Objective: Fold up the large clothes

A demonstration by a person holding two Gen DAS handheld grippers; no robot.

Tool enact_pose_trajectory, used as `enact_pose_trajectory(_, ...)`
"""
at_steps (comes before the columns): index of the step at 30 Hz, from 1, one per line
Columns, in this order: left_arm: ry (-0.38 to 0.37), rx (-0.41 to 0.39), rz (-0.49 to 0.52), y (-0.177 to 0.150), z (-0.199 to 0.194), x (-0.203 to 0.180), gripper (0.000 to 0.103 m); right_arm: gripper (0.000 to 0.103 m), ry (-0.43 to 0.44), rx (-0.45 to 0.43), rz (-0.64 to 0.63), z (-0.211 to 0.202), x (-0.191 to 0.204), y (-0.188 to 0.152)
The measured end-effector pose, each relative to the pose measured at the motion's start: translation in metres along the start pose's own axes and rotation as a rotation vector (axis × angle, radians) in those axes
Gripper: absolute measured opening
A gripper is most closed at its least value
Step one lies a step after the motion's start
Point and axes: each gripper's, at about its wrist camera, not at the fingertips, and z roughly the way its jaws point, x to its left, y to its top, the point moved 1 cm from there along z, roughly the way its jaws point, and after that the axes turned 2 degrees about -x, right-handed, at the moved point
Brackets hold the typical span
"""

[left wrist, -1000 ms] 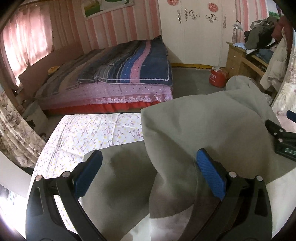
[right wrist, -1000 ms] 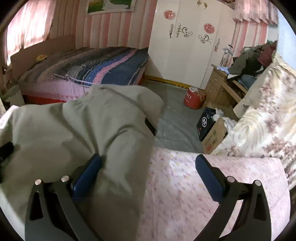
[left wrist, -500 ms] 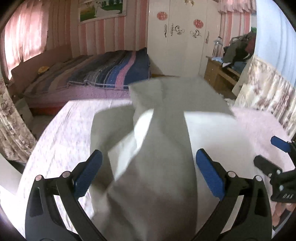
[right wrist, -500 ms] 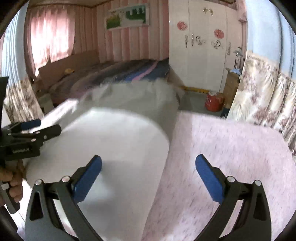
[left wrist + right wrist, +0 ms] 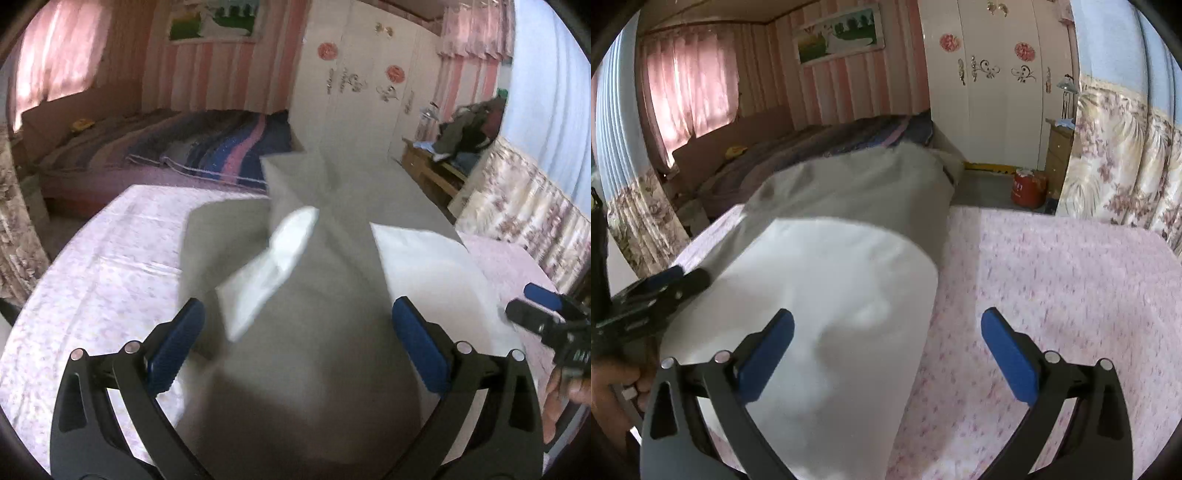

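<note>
A large grey garment with a white lining (image 5: 325, 295) lies partly folded on the pink floral bedsheet (image 5: 96, 266). It also shows in the right wrist view (image 5: 834, 280), white side up near me and grey further off. My left gripper (image 5: 295, 350) is open above the garment's near end, holding nothing. My right gripper (image 5: 886, 350) is open over the garment's right edge, with its left finger (image 5: 764, 350) above the white lining and its right finger above the sheet. The right gripper also shows at the right edge of the left wrist view (image 5: 546, 317).
Beyond the sheet stands a bed with a striped blue and pink quilt (image 5: 207, 151). A white wardrobe (image 5: 997, 85), a red canister (image 5: 1028, 188) on the floor and a wooden dresser with piled clothes (image 5: 458, 155) are at the back right. Floral curtains (image 5: 1115, 166) hang on the right.
Both grippers have pulled back and risen from the garment. The garment has dropped from its lifted bulge onto the sheet, with white lining now turned up.
</note>
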Motion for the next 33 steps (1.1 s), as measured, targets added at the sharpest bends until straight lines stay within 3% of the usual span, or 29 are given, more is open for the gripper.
enact_pose_trajectory(5, 0.148, 0.02, -0.051, 0.004, -0.006, 0.031, 0.1, 0.101, 0.033, 0.054, 0.03, 0.023, 0.006, 0.006)
enact_pose_trajectory(8, 0.084, 0.093, -0.089, -0.002, 0.006, 0.045, 0.099, 0.101, 0.041, 0.117, 0.048, 0.038, 0.01, -0.005)
enact_pose_trajectory(16, -0.02, 0.15, -0.131, -0.011, 0.026, 0.055, 0.097, 0.101, 0.098, 0.161, 0.182, 0.058, -0.001, -0.021)
enact_pose_trajectory(26, 0.036, 0.113, -0.095, -0.015, 0.021, 0.045, 0.099, 0.101, 0.17, 0.23, 0.245, 0.073, -0.009, -0.026)
enact_pose_trajectory(28, 0.026, 0.108, -0.106, -0.014, 0.021, 0.044, 0.092, 0.1, 0.176, 0.21, 0.227, 0.072, -0.008, -0.026)
enact_pose_trajectory(29, 0.014, 0.11, -0.116, -0.014, 0.021, 0.043, 0.085, 0.095, 0.187, 0.207, 0.235, 0.071, -0.008, -0.026)
enact_pose_trajectory(31, -0.009, 0.113, -0.131, -0.013, 0.021, 0.04, 0.072, 0.084, 0.193, 0.176, 0.239, 0.067, -0.006, -0.027)
enact_pose_trajectory(33, -0.024, 0.113, -0.126, -0.014, 0.022, 0.035, 0.052, 0.062, 0.181, 0.139, 0.213, 0.06, -0.001, -0.026)
